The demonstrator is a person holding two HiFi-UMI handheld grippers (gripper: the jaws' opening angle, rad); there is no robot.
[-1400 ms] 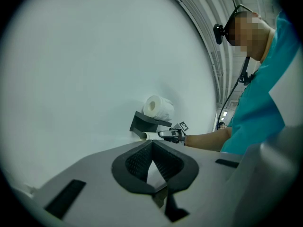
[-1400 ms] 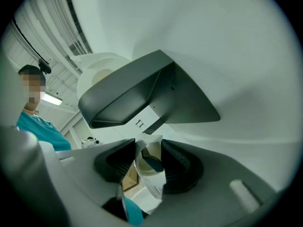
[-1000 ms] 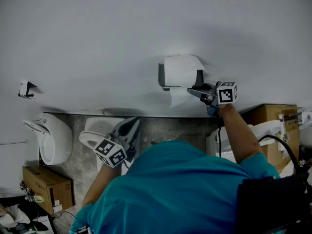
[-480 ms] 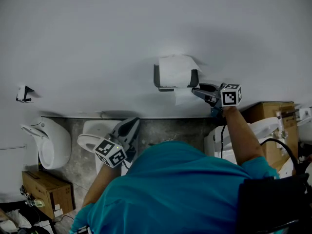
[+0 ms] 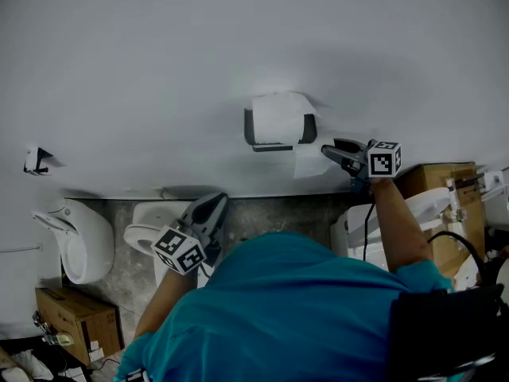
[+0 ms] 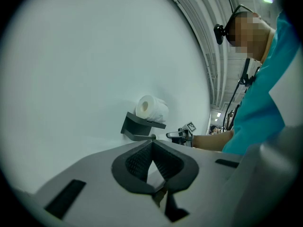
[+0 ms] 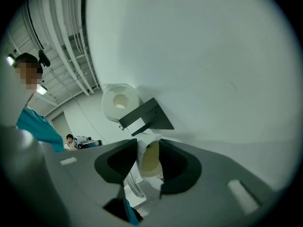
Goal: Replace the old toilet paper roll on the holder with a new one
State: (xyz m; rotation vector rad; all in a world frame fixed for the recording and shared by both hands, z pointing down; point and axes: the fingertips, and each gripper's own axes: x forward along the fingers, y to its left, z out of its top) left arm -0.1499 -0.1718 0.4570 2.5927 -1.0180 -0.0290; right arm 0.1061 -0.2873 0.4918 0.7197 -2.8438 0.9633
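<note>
A full white toilet paper roll (image 5: pixel 277 118) lies on top of the dark grey wall holder (image 5: pixel 249 127); both also show in the left gripper view, the roll (image 6: pixel 150 109) on the holder (image 6: pixel 137 126), and in the right gripper view, the roll (image 7: pixel 120 102) on the holder (image 7: pixel 149 115). My right gripper (image 5: pixel 326 150) sits just right of the holder, shut on the old roll (image 7: pixel 150 157), a brown cardboard tube with a scrap of white paper (image 5: pixel 306 160). My left gripper (image 5: pixel 216 203) hangs low at the left, shut and empty, with its jaws (image 6: pixel 152 143) pointing toward the holder.
A urinal (image 5: pixel 79 229) and a toilet (image 5: pixel 151 225) stand on the floor at the left, another toilet (image 5: pixel 358 229) at the right. Cardboard boxes sit at the lower left (image 5: pixel 75 313) and the right (image 5: pixel 445 180). A small fixture (image 5: pixel 36 160) hangs on the wall at far left.
My right gripper has drawn out to the right from under the holder, carrying the old roll with it. The left gripper has stayed where it was.
</note>
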